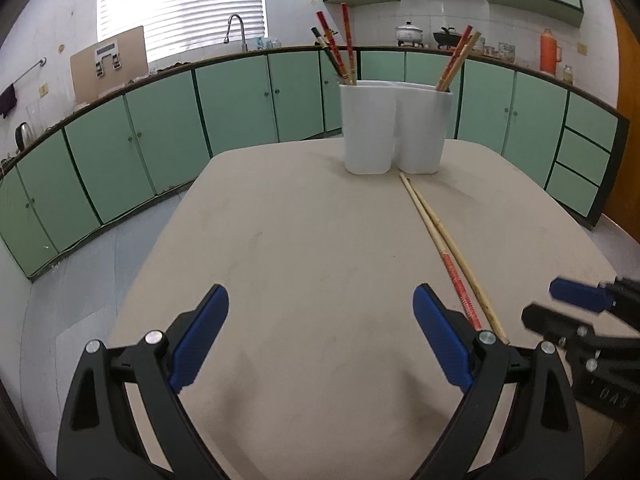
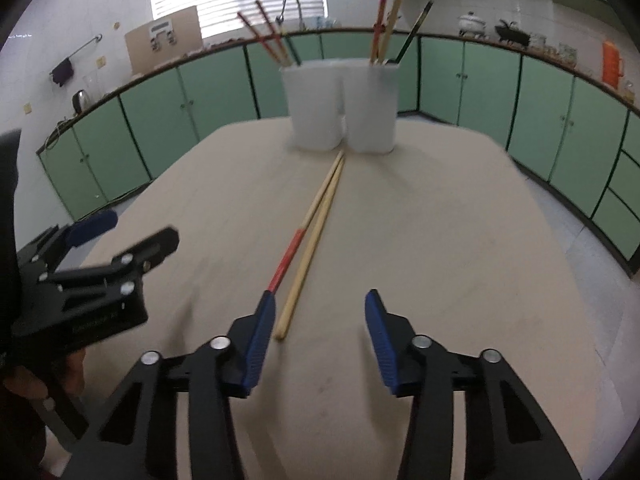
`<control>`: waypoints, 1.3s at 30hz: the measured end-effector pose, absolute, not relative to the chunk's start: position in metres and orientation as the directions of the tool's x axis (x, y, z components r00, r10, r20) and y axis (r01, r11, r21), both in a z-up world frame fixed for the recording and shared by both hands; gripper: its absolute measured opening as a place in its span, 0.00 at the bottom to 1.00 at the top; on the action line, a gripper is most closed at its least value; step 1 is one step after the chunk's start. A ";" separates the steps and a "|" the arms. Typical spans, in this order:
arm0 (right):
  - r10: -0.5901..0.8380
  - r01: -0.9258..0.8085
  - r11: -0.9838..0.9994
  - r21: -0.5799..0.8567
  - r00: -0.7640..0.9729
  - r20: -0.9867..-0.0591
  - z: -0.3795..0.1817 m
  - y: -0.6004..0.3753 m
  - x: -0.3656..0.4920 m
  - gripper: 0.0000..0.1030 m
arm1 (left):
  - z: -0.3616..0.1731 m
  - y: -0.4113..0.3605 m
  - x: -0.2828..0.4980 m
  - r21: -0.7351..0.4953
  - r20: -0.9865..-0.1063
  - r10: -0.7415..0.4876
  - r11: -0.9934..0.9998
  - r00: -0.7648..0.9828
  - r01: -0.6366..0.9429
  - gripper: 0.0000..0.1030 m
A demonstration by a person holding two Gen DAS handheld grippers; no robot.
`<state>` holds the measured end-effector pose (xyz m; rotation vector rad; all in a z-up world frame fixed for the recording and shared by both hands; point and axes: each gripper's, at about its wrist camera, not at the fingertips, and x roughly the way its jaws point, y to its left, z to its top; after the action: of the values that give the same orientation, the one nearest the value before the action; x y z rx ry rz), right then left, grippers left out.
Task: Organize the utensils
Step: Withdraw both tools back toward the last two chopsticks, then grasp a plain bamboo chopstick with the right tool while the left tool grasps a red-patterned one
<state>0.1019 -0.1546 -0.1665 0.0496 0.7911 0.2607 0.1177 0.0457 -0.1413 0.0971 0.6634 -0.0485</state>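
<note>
While both hand-held grippers, left (image 1: 320, 336) and right (image 2: 316, 336), gaped wide and empty | chopsticks (image 2: 316, 220) lay together on surface (image 2: 460, 240) before holder (image 2: 340, 108) | light, stiff, slippery; likely pinch mid-shaft

Left gripper (image 1: 320, 336) open above table (image 1: 280, 240), two chopsticks (image 1: 444, 248) before white holder (image 1: 396, 128)

No legible text, label or number anywhere.
</note>
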 end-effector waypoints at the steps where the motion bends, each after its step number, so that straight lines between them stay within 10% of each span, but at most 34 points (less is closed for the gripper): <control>1: 0.256 -0.217 0.965 0.146 0.667 -0.700 -0.167 -0.153 0.102 0.42 | -0.141 0.046 0.118 0.074 -0.620 -0.014 0.994 0.784 0.076 0.88; 23: 0.237 -0.208 0.969 0.133 0.639 -0.732 -0.182 -0.139 0.108 0.08 | -0.144 0.043 0.117 0.073 -0.639 -0.028 0.993 0.769 0.098 0.88; 39: 0.156 -0.096 0.988 0.124 0.678 -0.718 -0.174 -0.184 0.108 0.07 | -0.154 -0.004 0.117 0.024 -0.669 -0.140 0.978 0.730 0.209 0.86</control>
<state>0.1085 -0.1840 -0.1737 0.0786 0.8131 0.1418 0.1171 -0.0037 -0.1536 0.1003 0.7276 -0.1924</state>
